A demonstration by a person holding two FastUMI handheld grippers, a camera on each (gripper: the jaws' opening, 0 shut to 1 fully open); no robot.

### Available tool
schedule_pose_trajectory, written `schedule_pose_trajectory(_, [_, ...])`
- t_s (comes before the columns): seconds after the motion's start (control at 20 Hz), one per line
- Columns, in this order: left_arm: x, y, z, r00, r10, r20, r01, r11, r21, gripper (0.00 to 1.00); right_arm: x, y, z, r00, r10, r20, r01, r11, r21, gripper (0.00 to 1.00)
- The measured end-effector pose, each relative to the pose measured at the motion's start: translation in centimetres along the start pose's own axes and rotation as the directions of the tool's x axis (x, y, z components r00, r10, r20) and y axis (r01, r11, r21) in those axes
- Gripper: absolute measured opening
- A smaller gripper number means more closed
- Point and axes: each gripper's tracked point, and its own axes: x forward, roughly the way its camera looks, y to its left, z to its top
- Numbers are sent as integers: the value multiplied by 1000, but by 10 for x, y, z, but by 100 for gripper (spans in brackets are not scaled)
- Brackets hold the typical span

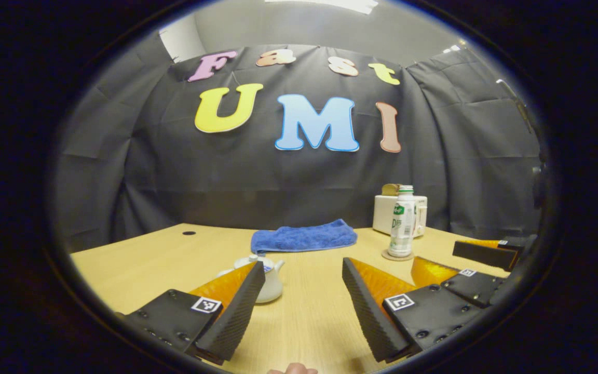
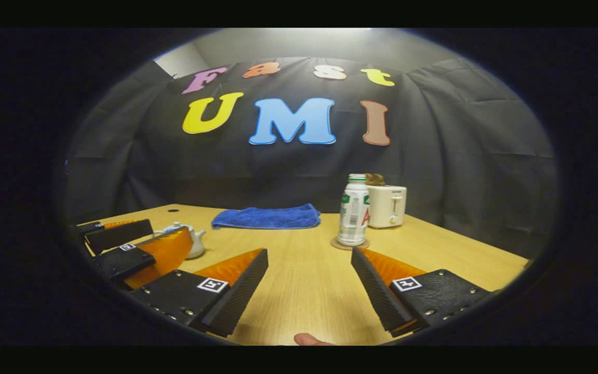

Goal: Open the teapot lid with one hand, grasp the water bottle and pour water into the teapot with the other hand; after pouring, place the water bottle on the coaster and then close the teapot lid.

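Note:
A small white teapot [image 1: 272,283] with its lid on stands on the wooden table, partly hidden behind my left gripper's near finger. The left gripper [image 1: 303,265] is open and empty, a little short of the teapot. A white water bottle [image 1: 402,223] with a green label stands upright on a round coaster [image 1: 397,255]. In the right gripper view the bottle [image 2: 354,210] and coaster [image 2: 349,244] lie just beyond my right gripper [image 2: 309,253], which is open and empty. The teapot [image 2: 195,243] sits at its left, behind the left gripper [image 2: 170,228]. The right gripper [image 1: 436,257] also appears beside the coaster.
A folded blue cloth [image 1: 303,236] lies at the back middle of the table [image 1: 309,317]. A white toaster [image 1: 382,213] stands behind the bottle near the wall. There is a small dark hole [image 1: 189,232] in the tabletop at the far left.

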Motion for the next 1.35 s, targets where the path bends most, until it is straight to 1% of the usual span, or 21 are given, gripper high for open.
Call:
schedule_pose_trajectory(0.05, [-2, 0, 4, 1000, 10, 4, -10, 1000, 19, 100, -2, -5, 4, 1000, -4, 3, 4, 1000, 11, 99])
schedule_pose_trajectory(0.1, [-2, 2, 0, 1000, 18, 1, -18, 999, 34, 100, -3, -7, 7, 1000, -4, 20, 4, 1000, 19, 95])
schedule_pose_trajectory(0.15, [-3, 0, 0, 1000, 14, 1, -14, 1000, 24, 100, -6, -6, 9, 999, 6, 48, -7, 1000, 27, 95])
schedule_pose_trajectory(0.2, [-6, -1, 1, 1000, 14, 5, -14, 999, 30, 100, -6, -4, 6, 999, 9, 37, -10, 1000, 21, 95])
schedule_pose_trajectory(0.35, [-10, 2, 2, 1000, 31, 2, -31, 999, 30, 100, -11, -12, 6, 999, -33, 39, 32, 999, 14, 95])
schedule_pose_trajectory(0.45, [-10, -2, 1, 1000, 18, 1, -18, 999, 28, 99, -9, -11, 6, 999, -33, 40, 33, 999, 14, 95])
schedule_pose_trajectory(0.6, [-9, -4, 1, 1000, 1, 0, -1, 1000, 28, 99, -9, -9, 6, 999, -17, 38, 16, 1000, 14, 95])
schedule_pose_trajectory(0.7, [-10, -5, 1, 1000, -5, -2, 5, 1000, 30, 98, -9, -11, 6, 999, -22, 38, 22, 1000, 15, 95])
schedule_pose_trajectory(0.85, [-9, -10, 2, 999, -34, -2, 34, 999, 28, 96, -9, -12, 5, 999, -28, 38, 27, 1000, 14, 95])
schedule_pose_trajectory(1.0, [-10, -13, 2, 998, -59, -2, 59, 998, 28, 96, -9, -12, 6, 999, -28, 37, 27, 1000, 14, 95])
schedule_pose_trajectory(1.1, [-10, -13, 2, 998, -62, -2, 62, 998, 28, 99, -8, -12, 6, 999, -28, 38, 28, 1000, 14, 95])
schedule_pose_trajectory(1.2, [-10, -14, 2, 998, -63, -1, 63, 998, 28, 99, -9, -12, 6, 999, -28, 38, 28, 1000, 15, 95])
schedule_pose_trajectory(1.25, [-11, -13, 3, 998, -63, -1, 63, 998, 28, 96, -9, -12, 6, 999, -28, 38, 28, 1000, 14, 95])
schedule_pose_trajectory(1.35, [-11, -13, 2, 998, -63, -1, 63, 998, 28, 95, -9, -12, 6, 999, -28, 38, 28, 1000, 15, 95])
